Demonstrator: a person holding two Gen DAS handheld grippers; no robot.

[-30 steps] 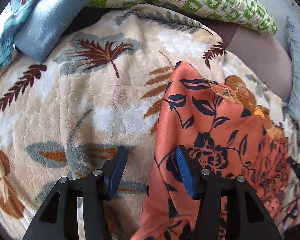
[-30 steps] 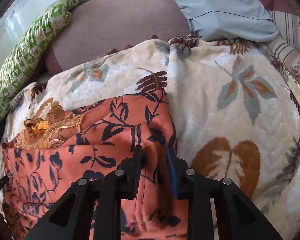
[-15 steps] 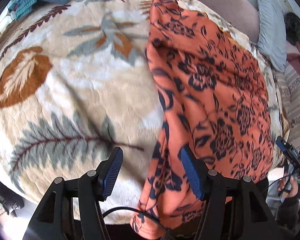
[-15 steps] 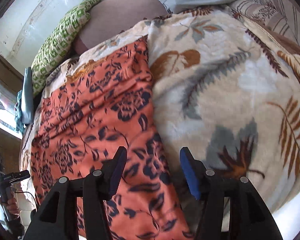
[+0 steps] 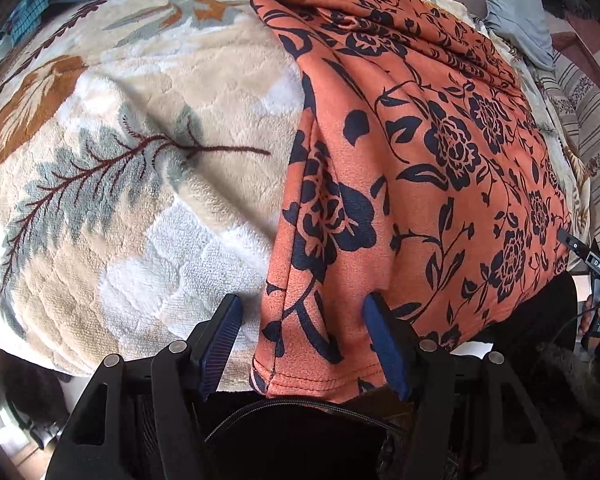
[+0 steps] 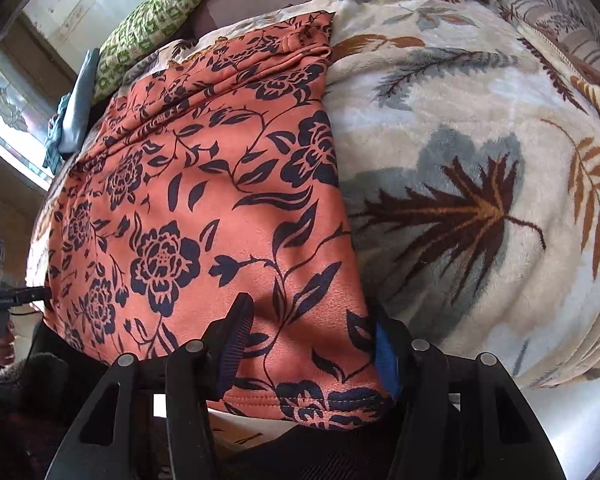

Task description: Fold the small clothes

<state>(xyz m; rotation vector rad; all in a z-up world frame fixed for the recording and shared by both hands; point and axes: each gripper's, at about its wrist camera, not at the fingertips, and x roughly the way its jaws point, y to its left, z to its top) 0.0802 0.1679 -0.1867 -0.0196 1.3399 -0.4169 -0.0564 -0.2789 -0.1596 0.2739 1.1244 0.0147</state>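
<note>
Leaf-print blanket (image 5: pixel 148 184) under orange garment (image 5: pixel 440 152); left claw (image 5: pixel 306 346), right claw (image 6: pixel 310 350) spread, straddling hem.

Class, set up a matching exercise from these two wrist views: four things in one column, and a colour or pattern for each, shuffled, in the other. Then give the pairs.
Things
1. garment
2. blanket
3. pillow
4. gripper pads

Descriptions
A. green and white check
B. blue, ribbed
C. orange with dark flowers
D. cream with leaf prints

Pairs: 1-C, 2-D, 3-A, 4-B
</note>
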